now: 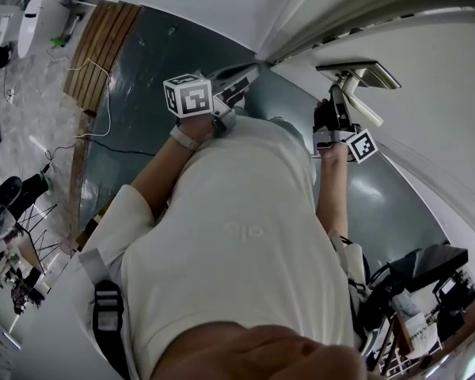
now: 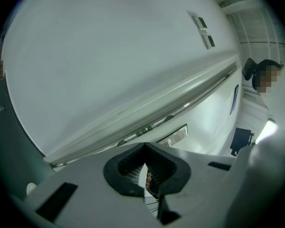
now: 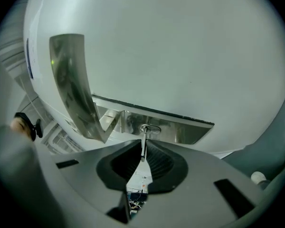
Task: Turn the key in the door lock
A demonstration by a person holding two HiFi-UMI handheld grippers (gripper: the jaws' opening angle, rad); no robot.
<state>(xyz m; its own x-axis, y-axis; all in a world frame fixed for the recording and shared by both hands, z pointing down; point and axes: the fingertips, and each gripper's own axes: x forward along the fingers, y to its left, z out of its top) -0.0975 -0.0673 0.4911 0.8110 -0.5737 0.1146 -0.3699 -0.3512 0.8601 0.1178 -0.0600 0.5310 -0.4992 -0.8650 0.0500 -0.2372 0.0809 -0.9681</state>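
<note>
Pale white door [image 1: 435, 125] filled the right side of the head view, above a grey-green floor [image 1: 150, 70]. Your own white shirt [image 1: 245, 244] blocked most of the lower frame, and from up there the key was too small to make out.

Your right hand-held gripper [image 3: 143, 145] pointed straight at the door's brushed metal lock plate [image 3: 185, 131]. The key [image 3: 144, 136] stood out of the round lock cylinder [image 3: 151, 128] and ran back between the two jaws, which were closed onto it, with the black pads pressing its sides. The outer end of the key was hidden between the pads, so its shape could not be told. A curved metal lever handle [image 3: 71, 80] rose from the plate to the left of the key, beside the hand-held gripper but not touching it.

Your left hand-held gripper [image 2: 145, 148] was held near the door, well apart from the key. Its jaws were fully together and held nothing. Past its tips lay the long edge of the door and a small metal plate [image 2: 176, 135]. A tiny reddish speck showed through the slit behind the pads; it could not be identified. At the far right edge of that view a person [image 2: 261, 70] stood in the distance, partly cut off.
</note>
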